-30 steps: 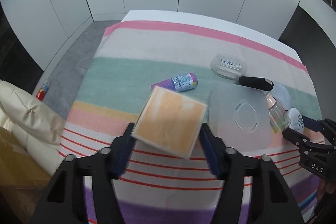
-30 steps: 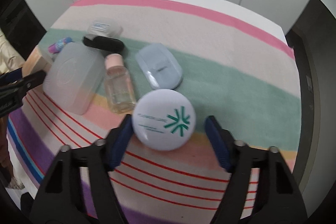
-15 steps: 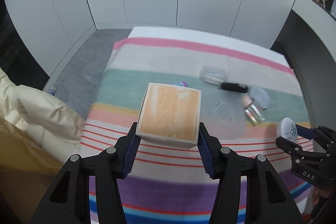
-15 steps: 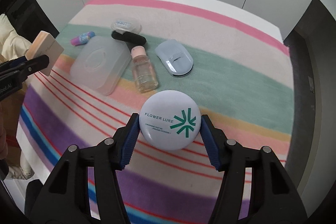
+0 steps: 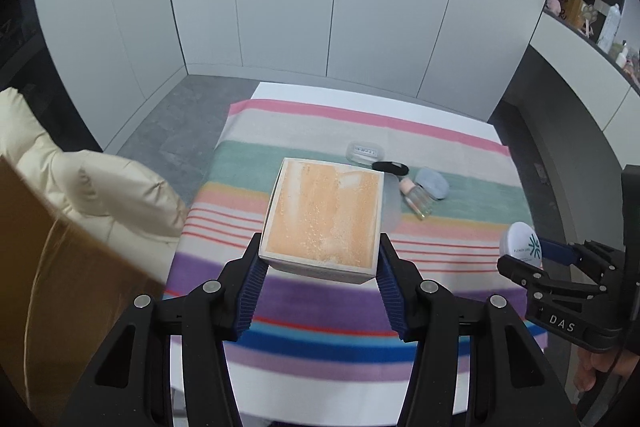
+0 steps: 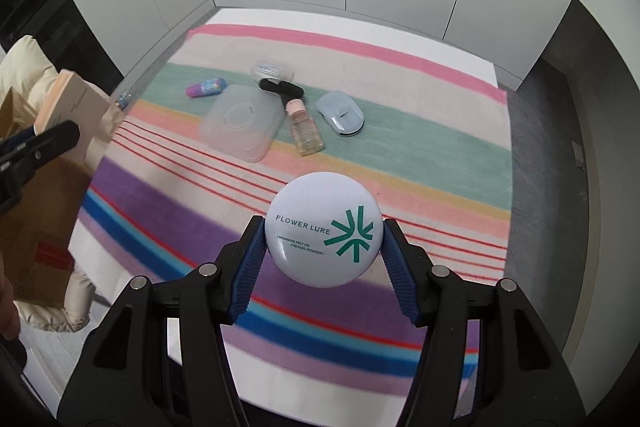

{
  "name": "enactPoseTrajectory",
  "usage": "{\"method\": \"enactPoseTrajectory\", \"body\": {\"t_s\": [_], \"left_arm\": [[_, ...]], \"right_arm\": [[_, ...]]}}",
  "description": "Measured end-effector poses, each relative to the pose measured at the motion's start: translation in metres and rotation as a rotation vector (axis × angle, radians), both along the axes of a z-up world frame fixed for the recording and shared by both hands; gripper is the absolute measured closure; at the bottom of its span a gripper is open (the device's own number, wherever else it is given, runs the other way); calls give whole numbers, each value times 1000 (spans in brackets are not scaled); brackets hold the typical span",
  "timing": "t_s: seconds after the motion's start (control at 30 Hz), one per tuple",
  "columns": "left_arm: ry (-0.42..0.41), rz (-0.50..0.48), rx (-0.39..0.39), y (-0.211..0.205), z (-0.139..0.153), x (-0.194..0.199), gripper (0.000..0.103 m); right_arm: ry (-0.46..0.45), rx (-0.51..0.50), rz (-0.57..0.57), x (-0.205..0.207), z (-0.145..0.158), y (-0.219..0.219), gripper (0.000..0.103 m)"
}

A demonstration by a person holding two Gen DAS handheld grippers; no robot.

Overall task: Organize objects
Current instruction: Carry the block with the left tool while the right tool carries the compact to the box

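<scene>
Left tongs [image 5: 320, 267]: pinching the orange-faced box [image 5: 323, 217] by its two sides, lifted above the near edge of the tabletop; the box face is mottled orange and white.
Box side: in the right wrist view the box [image 6: 72, 103] shows a pale side with a line of small print, too blurred to read.
Right tongs [image 6: 323, 247]: pinching the white round compact [image 6: 323, 228], held in the air over the purple stripes.
Compact writing: "FLOWER LURE" in green with a green star-like mark; smaller lines beneath, seemingly "MORNING MIST HD PRESSED POWDER".
Right tongs body: white letters "DAS" visible in the left wrist view [image 5: 520, 255].
Tabletop [image 6: 440, 39]: white, covered by a striped cloth [image 6: 420, 155] with bands of blue, purple, thin red lines, peach, green, beige and pink.
On the cloth, middle: a frosted clear lid [image 6: 240, 123] lying flat; just right of it a small bottle [image 6: 305, 131] with a pink cap, on its side; right of that a pale blue case [image 6: 341, 115].
Further back: a purple tube [image 6: 206, 87] with a printed label, a black oblong item [image 6: 282, 87], and a small clear container [image 6: 271, 70] with an unreadable label.
Left of the tabletop: a brown cardboard box [image 5: 48, 307] and a cream padded jacket [image 5: 100, 195].
Room: grey floor [image 5: 180, 119], white panelled walls [image 5: 320, 7], a shelf [image 5: 580, 15] with small items at upper right.
</scene>
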State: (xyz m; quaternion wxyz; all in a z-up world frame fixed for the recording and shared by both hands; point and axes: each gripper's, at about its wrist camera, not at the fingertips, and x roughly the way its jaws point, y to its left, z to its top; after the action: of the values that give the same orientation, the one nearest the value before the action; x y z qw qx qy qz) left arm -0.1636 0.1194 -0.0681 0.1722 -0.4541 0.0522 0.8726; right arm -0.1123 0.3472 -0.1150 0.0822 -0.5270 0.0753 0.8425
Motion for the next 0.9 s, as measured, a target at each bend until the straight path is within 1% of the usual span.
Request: {"method": "enactPoseTrajectory", "body": {"t_s": [0.2, 0.37, 0.53, 0.63, 0.77, 0.9], "left_arm": [[12, 31, 18, -16, 19, 33, 50], [41, 41, 34, -29, 42, 52, 50], [103, 43, 59, -39, 64, 63, 50], [108, 49, 86, -43, 70, 64, 50], [152, 46, 69, -44, 77, 67, 50], [147, 70, 76, -50, 75, 66, 50]], "right_arm": [[24, 3, 1, 22, 25, -10, 43], [78, 39, 35, 38, 52, -24, 43], [121, 50, 78, 49, 70, -39, 43], [134, 53, 104, 50, 74, -48, 43], [149, 81, 146, 49, 82, -61, 43], [179, 67, 152, 44, 93, -67, 43]]}}
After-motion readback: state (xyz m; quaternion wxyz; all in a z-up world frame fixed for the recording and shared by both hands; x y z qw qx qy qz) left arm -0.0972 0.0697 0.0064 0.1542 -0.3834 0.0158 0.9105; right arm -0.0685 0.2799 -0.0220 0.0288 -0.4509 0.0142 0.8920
